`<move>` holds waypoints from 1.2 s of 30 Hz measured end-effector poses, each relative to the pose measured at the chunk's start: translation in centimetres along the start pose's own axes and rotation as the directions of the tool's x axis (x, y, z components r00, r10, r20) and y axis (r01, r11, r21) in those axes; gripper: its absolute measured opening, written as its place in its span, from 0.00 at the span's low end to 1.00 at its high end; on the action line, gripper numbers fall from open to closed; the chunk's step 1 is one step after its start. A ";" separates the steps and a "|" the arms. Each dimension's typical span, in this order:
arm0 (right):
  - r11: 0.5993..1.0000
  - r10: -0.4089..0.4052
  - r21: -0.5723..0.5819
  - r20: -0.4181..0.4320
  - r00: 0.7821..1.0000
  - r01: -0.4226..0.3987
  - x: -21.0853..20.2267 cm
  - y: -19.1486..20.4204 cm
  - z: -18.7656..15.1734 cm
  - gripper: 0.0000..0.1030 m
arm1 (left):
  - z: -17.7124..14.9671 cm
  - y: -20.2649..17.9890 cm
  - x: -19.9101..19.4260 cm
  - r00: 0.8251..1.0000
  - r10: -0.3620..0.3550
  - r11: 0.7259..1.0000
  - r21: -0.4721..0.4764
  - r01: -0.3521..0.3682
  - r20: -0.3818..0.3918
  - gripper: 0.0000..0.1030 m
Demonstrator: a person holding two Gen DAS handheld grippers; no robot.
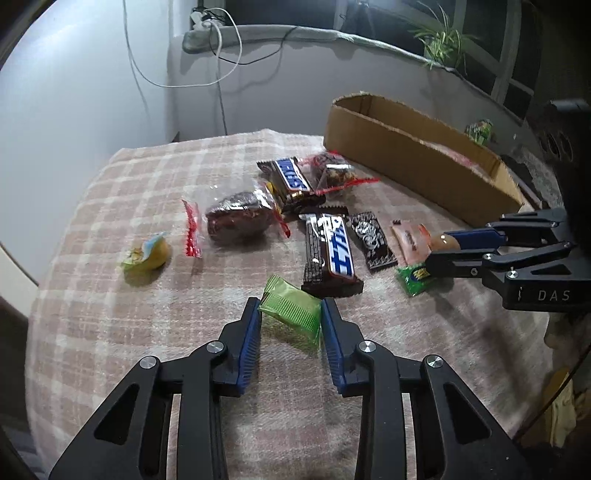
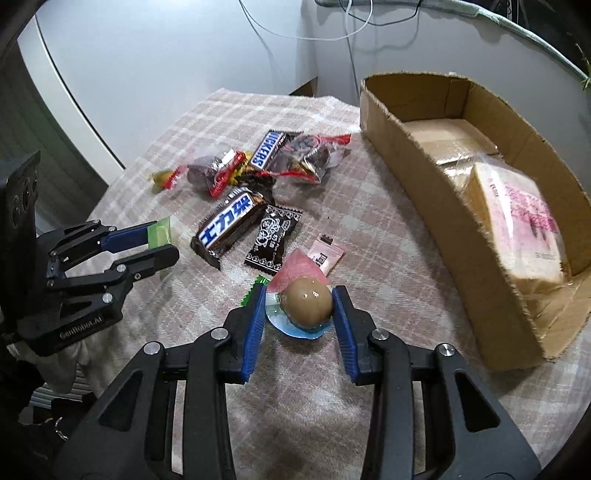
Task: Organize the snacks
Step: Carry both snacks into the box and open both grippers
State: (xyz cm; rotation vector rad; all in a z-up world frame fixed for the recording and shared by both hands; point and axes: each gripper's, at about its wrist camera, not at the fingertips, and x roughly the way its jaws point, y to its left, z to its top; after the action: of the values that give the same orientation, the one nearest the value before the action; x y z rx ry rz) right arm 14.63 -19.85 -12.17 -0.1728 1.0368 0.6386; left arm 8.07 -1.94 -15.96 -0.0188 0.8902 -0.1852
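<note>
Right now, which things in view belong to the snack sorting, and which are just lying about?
Job:
green packet in the left gripper
egg in the right gripper
Snickers bars
black candy
box

Lying about:
cables
plant
checked cloth

**A room in a home**

Ahead of the left fingers [image 1: 253, 332] a pink checked cloth [image 1: 110, 206] covers the tabletop. Beyond it stands a plain white wall [image 1: 74, 92] with loose cables [image 1: 221, 55] trailing from a power strip [image 1: 203, 22]. Far right of those fingers, a potted plant [image 1: 439, 37] sits on a padded window ledge [image 1: 369, 40] before dark panes.
</note>
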 end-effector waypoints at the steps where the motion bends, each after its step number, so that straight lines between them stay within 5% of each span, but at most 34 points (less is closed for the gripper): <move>1: 1.000 0.002 0.001 0.006 1.000 -0.002 -0.3 -0.1 0.0 0.36 | 0.2 0.1 -0.4 1.000 -0.005 1.000 -0.010 0.005 0.008 0.30; 20: 0.992 -0.091 0.102 0.142 0.986 0.077 -7.8 -7.0 1.4 0.37 | 7.5 -3.0 -2.5 0.981 -0.122 0.991 -0.044 0.130 0.154 0.30; 36: 0.956 -0.222 0.221 0.108 0.969 0.195 -8.6 -16.9 2.7 0.37 | 13.7 -8.1 1.7 0.972 -0.180 0.983 0.008 0.181 0.150 0.30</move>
State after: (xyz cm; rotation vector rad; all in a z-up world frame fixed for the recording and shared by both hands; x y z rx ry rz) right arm 23.29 -35.86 -6.21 -0.0538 0.9364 0.3408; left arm 18.50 -11.06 -7.90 -0.1179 0.7385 -0.3470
